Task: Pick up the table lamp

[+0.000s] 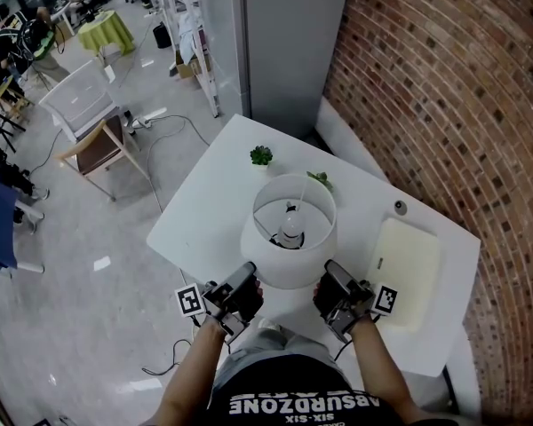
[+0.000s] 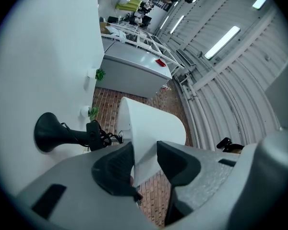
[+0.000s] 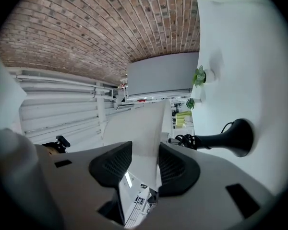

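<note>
Left fingers: the left gripper (image 2: 145, 157) has its two dark pads closed on the lower edge of the white drum-shaped lampshade (image 2: 153, 123), with the thin wall pinched between them.
Right fingers: the right gripper (image 3: 145, 162) pinches the same shade wall on the opposite side, and the ribbed pads press on it.
Where the lamp is: the black-and-white table lamp stands upright on the white rectangular table (image 1: 209, 207), close to the person's edge. Its black flared base (image 2: 47, 132) sits on the tabletop, and its bulb (image 1: 290, 229) shows through the shade's open top.
Handling: the shade looks thin and light and is likely to flex or crease under the pads. Most of the weight probably sits low in the base, so a lift by the shade alone could tilt or strain it.
Better hold: the slim black stem (image 3: 211, 139) looks stiffer and safer.
Cord: a bundled black cable (image 2: 100, 134) hangs at the stem and may trail or snag.
Nearby: two small green potted plants (image 1: 261, 156) (image 1: 320, 178) stand beyond the lamp, the second just behind the shade. A cream rectangular tray (image 1: 407, 273) lies to the right, with a small dark round object (image 1: 399, 207) past it.
Surroundings: a red brick wall (image 1: 444, 87) runs along the table's right side, and a grey pillar (image 1: 284, 43) stands behind it.
In the way: straight up looks free; the nearer plant is the one to mind.
</note>
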Action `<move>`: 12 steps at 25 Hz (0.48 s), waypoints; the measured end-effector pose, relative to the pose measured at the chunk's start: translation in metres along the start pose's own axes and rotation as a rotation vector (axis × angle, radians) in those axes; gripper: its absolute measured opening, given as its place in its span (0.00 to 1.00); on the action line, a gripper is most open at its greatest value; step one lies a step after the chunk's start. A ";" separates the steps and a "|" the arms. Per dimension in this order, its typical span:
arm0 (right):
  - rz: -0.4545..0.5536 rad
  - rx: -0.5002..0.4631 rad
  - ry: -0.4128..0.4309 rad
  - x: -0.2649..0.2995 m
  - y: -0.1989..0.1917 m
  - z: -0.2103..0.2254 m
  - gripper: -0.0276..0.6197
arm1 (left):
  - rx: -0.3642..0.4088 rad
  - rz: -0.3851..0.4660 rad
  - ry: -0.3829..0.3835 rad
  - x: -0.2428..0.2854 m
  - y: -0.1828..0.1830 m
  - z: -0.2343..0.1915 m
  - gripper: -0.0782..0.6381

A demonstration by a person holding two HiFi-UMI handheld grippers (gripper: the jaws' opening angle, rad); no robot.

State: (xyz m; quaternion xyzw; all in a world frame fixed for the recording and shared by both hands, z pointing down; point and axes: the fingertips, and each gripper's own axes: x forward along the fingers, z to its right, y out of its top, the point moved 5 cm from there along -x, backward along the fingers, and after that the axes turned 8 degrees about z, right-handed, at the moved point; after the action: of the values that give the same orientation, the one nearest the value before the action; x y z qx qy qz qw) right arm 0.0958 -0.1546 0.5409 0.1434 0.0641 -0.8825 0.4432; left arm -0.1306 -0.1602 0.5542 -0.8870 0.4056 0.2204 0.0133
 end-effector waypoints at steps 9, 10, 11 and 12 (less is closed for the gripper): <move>0.003 0.023 0.061 0.006 -0.005 -0.005 0.23 | -0.013 0.051 -0.042 -0.002 0.002 0.006 0.28; 0.008 0.027 0.070 0.007 -0.005 -0.006 0.21 | -0.014 0.054 -0.051 -0.002 0.002 0.008 0.27; 0.011 0.030 0.076 0.008 -0.005 -0.007 0.20 | -0.015 0.055 -0.056 -0.002 0.001 0.008 0.26; 0.014 0.033 0.078 0.008 -0.005 -0.007 0.19 | -0.016 0.058 -0.059 -0.002 0.001 0.009 0.25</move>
State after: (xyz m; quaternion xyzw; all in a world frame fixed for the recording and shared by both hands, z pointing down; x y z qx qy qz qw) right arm 0.0888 -0.1566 0.5316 0.1854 0.0659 -0.8741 0.4442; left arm -0.1357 -0.1579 0.5470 -0.8681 0.4286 0.2500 0.0119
